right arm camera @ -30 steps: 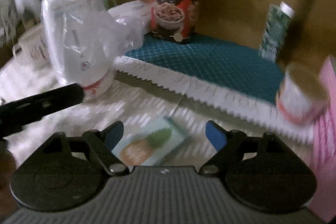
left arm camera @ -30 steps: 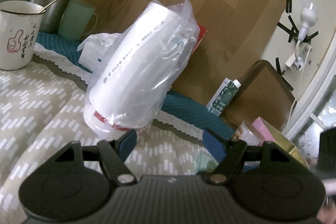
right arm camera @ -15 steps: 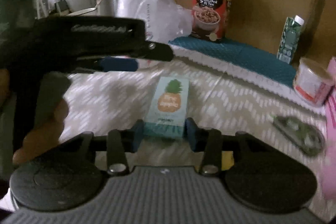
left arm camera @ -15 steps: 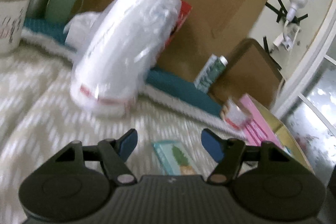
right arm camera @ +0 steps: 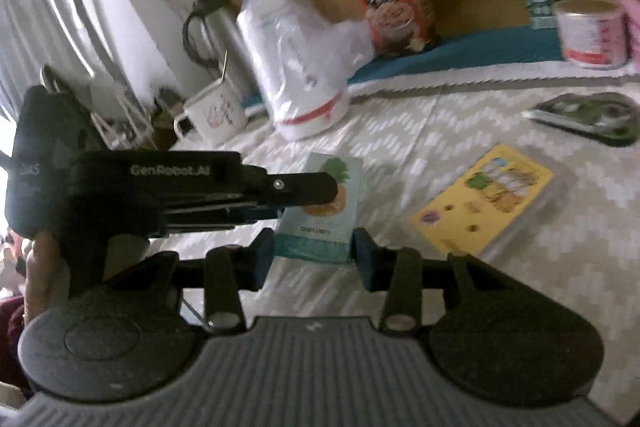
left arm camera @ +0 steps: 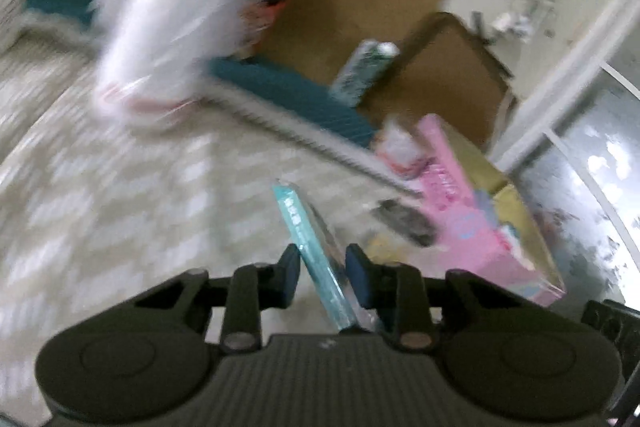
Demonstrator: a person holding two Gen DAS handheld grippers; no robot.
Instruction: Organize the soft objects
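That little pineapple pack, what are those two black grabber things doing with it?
A person is holding a gripper in each hand, and both are on the same pineapple pack. The right gripper pinches its near end from both sides. The left gripper has shut on its thin edge, coming in from the side. The pack sits just above the patterned tablecloth. A yellow sticker sheet and a bagged stack of white cups lie nearby, untouched.

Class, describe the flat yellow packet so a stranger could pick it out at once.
Start at the grey-and-white zigzag tablecloth. Near its front right lies the flat yellow rectangular packet, right of the teal pineapple-print packet. It alone is bright yellow, with small cartoon pictures on top.
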